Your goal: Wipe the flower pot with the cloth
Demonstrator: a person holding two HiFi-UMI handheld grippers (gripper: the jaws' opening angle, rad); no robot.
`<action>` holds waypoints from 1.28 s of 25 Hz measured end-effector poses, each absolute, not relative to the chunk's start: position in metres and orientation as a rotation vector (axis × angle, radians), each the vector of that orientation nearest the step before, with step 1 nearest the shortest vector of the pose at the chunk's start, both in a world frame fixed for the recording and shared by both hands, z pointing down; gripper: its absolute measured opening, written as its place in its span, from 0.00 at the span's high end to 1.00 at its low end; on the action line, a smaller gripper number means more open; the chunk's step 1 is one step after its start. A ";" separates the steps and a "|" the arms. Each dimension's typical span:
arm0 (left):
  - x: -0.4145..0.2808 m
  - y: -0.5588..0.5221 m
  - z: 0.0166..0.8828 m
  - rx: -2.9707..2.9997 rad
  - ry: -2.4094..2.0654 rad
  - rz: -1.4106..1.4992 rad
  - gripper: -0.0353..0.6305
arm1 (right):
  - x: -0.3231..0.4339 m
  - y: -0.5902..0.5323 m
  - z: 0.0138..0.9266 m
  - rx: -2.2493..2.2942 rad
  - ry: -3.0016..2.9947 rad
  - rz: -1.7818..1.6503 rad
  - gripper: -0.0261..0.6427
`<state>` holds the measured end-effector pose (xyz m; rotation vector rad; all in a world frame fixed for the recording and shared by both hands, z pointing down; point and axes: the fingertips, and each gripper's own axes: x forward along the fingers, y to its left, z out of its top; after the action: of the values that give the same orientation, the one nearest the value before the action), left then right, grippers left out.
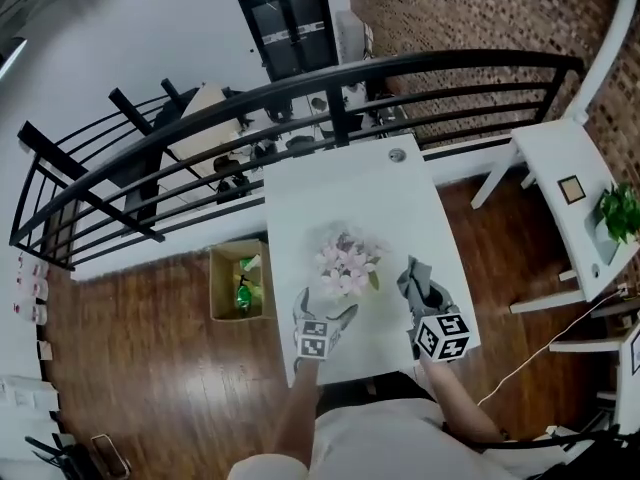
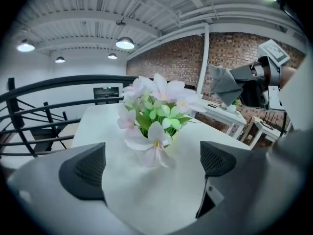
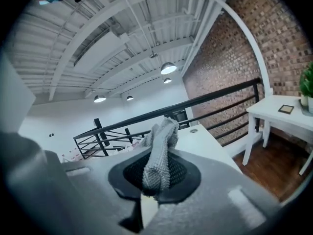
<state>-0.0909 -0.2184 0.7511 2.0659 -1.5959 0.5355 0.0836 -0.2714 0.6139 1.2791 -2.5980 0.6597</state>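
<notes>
Head view: a white worktop (image 1: 350, 183) carries the flower pot (image 1: 346, 268) toward its near edge, midway between the side edges, with pale blossoms (image 1: 340, 253) spreading over it and hiding its wall. The left gripper (image 1: 325, 314) sits just near-left of the pot, and the right gripper (image 1: 420, 296) is at the near right corner with the grey cloth (image 1: 411, 274) standing up from it.

Left gripper view: the jaws stand wide apart with only bare worktop (image 2: 98, 124) between them. The flower pot (image 2: 155, 148) is ahead, apart from the pads, largely masked by a drooping bloom. The right gripper (image 2: 247, 84) shows at the right with the cloth (image 2: 222, 84).

Right gripper view: the jaws are clamped on the cloth (image 3: 159, 148), which rises limp and knobbly between them.

The pot looks light and top-heavy, so it would likely slide or tip on the smooth worktop. I would steady it low on its wall, under the fragile petals, while the soft cloth wraps around it.
</notes>
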 end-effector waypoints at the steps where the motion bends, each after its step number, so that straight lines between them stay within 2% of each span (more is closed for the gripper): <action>1: -0.090 -0.224 0.760 2.077 -1.550 0.560 0.01 | 0.083 -0.272 0.617 1.266 -2.593 0.662 0.95; 12: -0.080 -0.280 0.813 2.326 -1.185 0.626 0.01 | 0.089 -0.249 0.640 1.303 -2.471 0.615 0.95; 13: -0.076 -0.284 0.814 2.342 -1.163 0.616 0.03 | 0.094 -0.245 0.642 1.324 -2.452 0.619 0.95; 16: -0.073 -0.288 0.814 2.353 -1.129 0.595 0.18 | 0.101 -0.239 0.644 1.389 -2.407 0.639 0.95; 19: -0.075 -0.290 0.809 2.329 -1.144 0.576 0.19 | 0.106 -0.234 0.640 1.429 -2.386 0.641 0.95; 24: -0.080 -0.285 0.787 2.105 -1.113 0.376 0.20 | 0.105 -0.233 0.626 1.477 -2.390 0.633 0.95; 32: -0.069 -0.271 0.733 1.686 -0.837 -0.211 0.21 | 0.048 -0.232 0.603 1.236 -2.601 0.630 0.95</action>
<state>-0.0689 -0.2707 0.7326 1.6862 -0.8369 -0.2114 0.0478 -0.2324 0.6032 1.2355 -2.6007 0.6296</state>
